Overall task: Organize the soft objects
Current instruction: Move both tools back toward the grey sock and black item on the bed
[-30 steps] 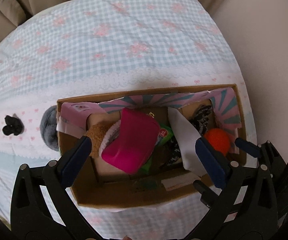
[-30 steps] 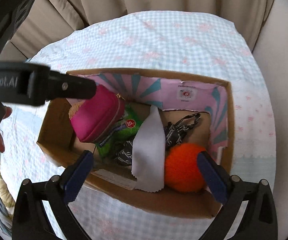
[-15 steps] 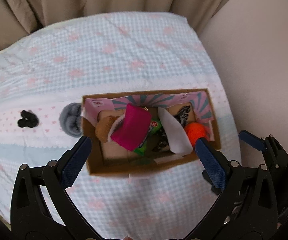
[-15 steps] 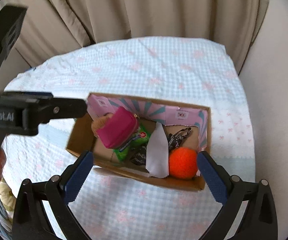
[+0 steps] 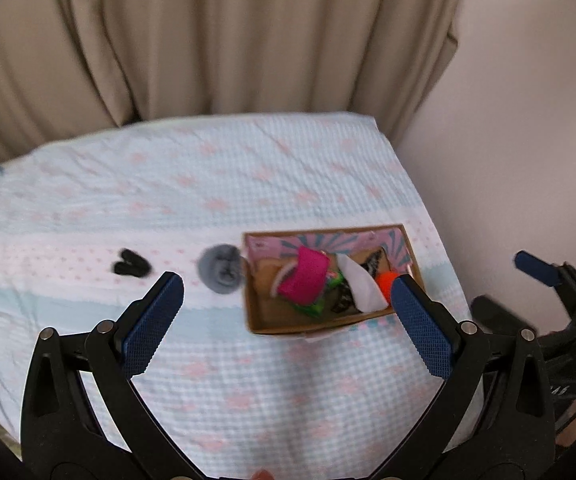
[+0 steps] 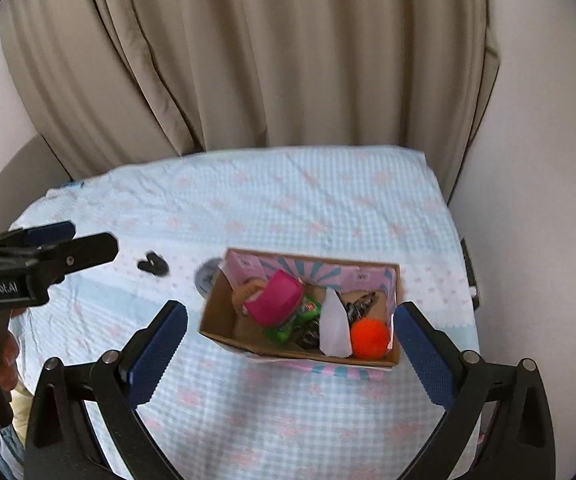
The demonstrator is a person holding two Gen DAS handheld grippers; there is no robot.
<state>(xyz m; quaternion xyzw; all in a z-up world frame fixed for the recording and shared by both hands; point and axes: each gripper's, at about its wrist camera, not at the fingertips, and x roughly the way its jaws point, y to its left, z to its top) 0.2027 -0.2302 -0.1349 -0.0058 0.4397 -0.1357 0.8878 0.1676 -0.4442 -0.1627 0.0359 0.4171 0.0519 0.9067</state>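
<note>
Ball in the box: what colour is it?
Bright orange; the ball shows best in the right wrist view.

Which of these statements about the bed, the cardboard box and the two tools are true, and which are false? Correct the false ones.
1. The orange ball lies inside the cardboard box. True.
2. The grey fluffy item lies inside the box. False: it sits on the bedspread beside the box's end.
3. The left tool grips the pink pouch. False: it is open and holds nothing.
4. A small black item lies on the bedspread, apart from the box. True.
5. The right tool is open. True.
</note>
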